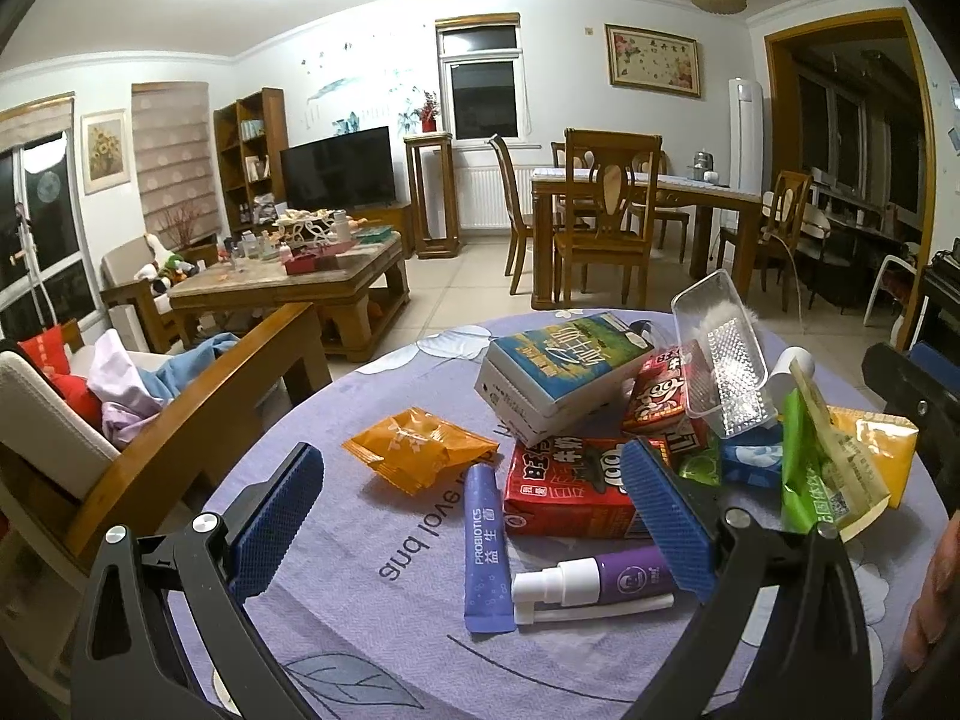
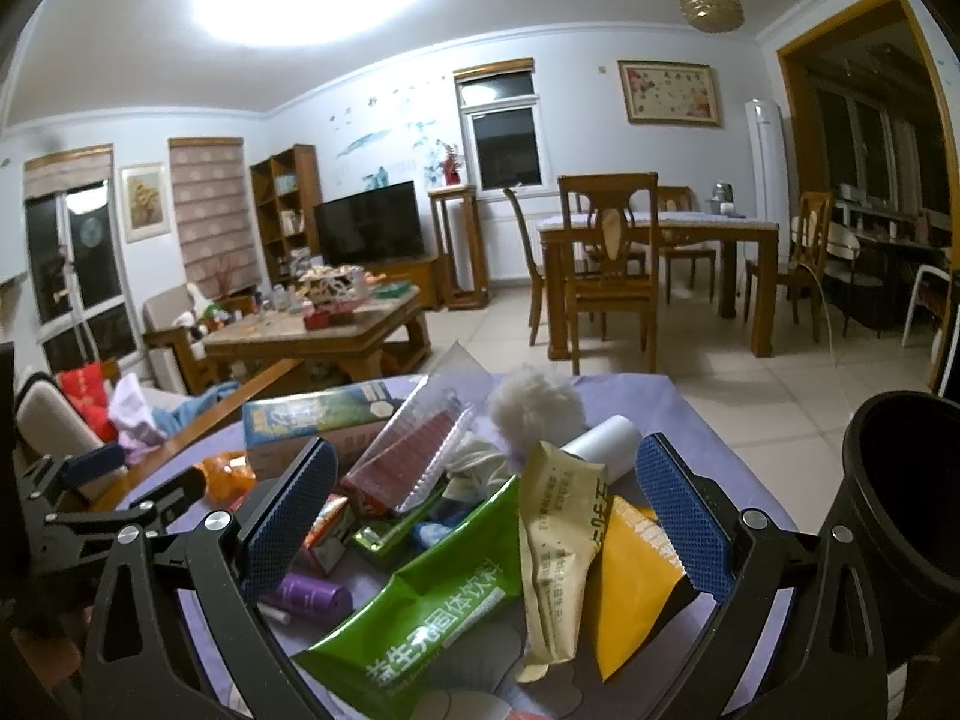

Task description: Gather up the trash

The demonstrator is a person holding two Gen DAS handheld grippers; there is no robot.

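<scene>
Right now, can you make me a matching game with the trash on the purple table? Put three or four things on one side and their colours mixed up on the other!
Things:
1. Probiotics stick pack
2. Crinkled snack wrapper, lying alone to the left of the pile
3. Drink-mix pouch, between the right claw's pads
4. Plastic tray, propped up on the pile

Colours:
A. Green
B. Clear
C. Blue-purple
D. Orange

Pairs: 1-C, 2-D, 3-A, 4-B
</scene>
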